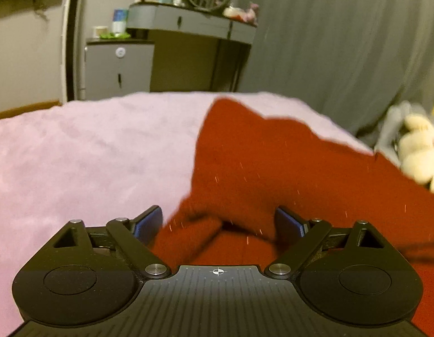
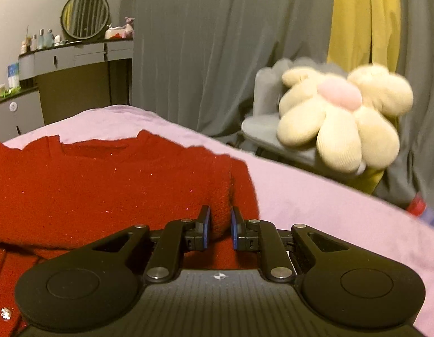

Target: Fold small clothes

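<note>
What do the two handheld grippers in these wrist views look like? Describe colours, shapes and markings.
The left gripper and right gripper look alike: matte black bodies with a ribbed centre plate bearing a small white crosshair mark, two round discs at the sides, angled link bars on silver pins, and blue-padded jaws. No hand, sleeve or cable clearly shows.

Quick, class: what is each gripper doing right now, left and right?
Left gripper: open, over the red sweater, gripping nothing.
Right gripper: shut on a fold of the red sweater.
</note>
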`<action>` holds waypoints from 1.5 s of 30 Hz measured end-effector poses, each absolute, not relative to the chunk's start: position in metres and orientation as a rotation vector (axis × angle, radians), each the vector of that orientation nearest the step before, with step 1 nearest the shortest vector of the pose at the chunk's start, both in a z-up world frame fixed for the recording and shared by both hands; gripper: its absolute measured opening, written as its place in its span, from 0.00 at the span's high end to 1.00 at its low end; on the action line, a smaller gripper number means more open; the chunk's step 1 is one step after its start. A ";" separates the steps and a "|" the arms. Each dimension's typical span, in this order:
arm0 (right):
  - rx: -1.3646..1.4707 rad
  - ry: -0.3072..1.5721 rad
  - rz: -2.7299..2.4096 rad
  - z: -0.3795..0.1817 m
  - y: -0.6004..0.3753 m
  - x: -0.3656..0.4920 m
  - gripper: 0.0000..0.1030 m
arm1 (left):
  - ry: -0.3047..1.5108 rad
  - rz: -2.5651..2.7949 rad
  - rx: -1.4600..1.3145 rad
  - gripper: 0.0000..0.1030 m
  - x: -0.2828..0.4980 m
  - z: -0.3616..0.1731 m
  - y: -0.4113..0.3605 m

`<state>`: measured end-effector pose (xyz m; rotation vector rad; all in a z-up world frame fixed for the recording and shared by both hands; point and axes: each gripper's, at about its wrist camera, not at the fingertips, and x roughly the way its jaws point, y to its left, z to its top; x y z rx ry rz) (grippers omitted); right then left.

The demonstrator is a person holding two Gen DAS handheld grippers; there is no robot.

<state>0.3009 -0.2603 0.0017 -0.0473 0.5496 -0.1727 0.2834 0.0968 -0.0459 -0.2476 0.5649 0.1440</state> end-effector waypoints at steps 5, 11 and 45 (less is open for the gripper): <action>-0.064 0.553 -0.219 -0.002 -0.264 0.302 0.87 | 0.523 0.188 -0.144 0.11 0.284 -0.039 0.095; -0.124 0.601 -0.186 -0.013 -0.265 0.311 0.87 | 0.611 0.042 -0.247 0.13 0.271 -0.039 0.108; -0.070 0.490 -0.044 0.050 -0.276 0.174 0.31 | 0.739 0.228 0.127 0.07 0.204 -0.024 0.111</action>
